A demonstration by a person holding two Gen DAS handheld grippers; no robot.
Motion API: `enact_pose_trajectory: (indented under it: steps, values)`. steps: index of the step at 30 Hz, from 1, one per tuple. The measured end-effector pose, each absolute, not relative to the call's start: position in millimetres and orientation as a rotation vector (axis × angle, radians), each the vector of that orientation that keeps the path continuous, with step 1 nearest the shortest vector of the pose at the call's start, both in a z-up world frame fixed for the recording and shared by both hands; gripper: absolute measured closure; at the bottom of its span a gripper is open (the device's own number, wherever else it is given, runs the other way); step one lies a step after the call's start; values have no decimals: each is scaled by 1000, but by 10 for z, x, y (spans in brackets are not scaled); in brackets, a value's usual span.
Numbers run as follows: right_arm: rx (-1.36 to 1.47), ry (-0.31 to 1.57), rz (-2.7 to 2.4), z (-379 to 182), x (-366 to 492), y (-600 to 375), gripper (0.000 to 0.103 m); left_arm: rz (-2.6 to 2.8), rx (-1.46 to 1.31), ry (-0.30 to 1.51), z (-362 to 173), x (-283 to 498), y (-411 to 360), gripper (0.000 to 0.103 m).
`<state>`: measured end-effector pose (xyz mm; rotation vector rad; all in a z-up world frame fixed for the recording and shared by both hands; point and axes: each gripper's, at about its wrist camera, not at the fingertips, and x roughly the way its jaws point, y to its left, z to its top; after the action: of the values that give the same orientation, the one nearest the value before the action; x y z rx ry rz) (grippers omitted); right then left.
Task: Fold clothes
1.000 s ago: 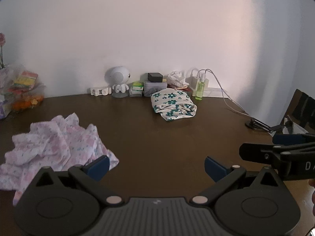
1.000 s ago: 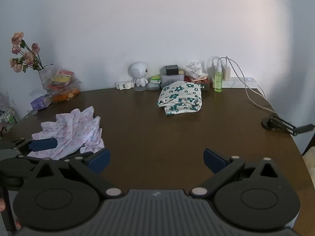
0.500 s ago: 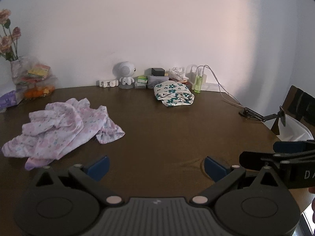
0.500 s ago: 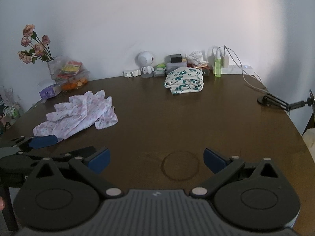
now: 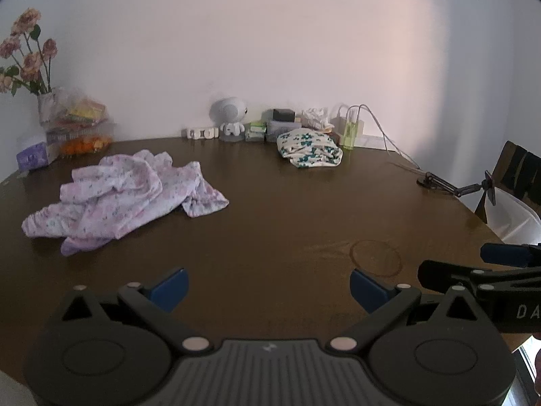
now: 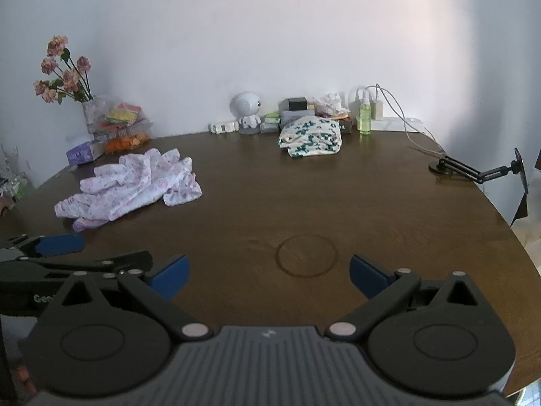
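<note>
Item: left gripper (image 5: 268,286). Jaws stood wide apart, blue pads bare, nothing between them. It hung above the near edge of the table (image 5: 287,223), clear of all cloth.

Item: right gripper (image 6: 267,275). Jaws likewise spread wide and empty, above the near edge, just beside the left gripper; each tool showed at the side of the other's view.

Item: pink floral garment (image 5: 125,193). Lay crumpled and unfolded in a loose heap on the left part of the table, nearer the left edge than the middle, well apart from both grippers.

Item: green-flowered cloth (image 5: 309,152). A compact folded bundle, white with teal blossoms, sat near the far edge, right of centre, just before the clutter along the wall.

Item: ring mark (image 6: 307,255). A faint circular stain was on the bare wood ahead of the right gripper.

Item: far-edge sundries. A white round-headed figurine (image 5: 231,115), small boxes (image 5: 282,120) and a green spray bottle (image 5: 350,133) stood in a row against the wall.

Item: far-left corner. Pink flowers (image 6: 62,71) rose in a vase beside a clear bag of packets (image 6: 121,123).

Item: right edge. A black clamp arm (image 6: 473,169) rested on its round base.
</note>
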<state>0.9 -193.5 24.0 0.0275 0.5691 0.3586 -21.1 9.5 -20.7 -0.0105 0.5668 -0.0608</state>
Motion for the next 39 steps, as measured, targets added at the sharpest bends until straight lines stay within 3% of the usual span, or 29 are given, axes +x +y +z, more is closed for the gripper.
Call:
enact_pose_trajectory:
  steps: [39]
  values:
    - [45, 629, 339, 10, 85, -1956, 0, -57, -32, 594, -315, -164, 132, 3]
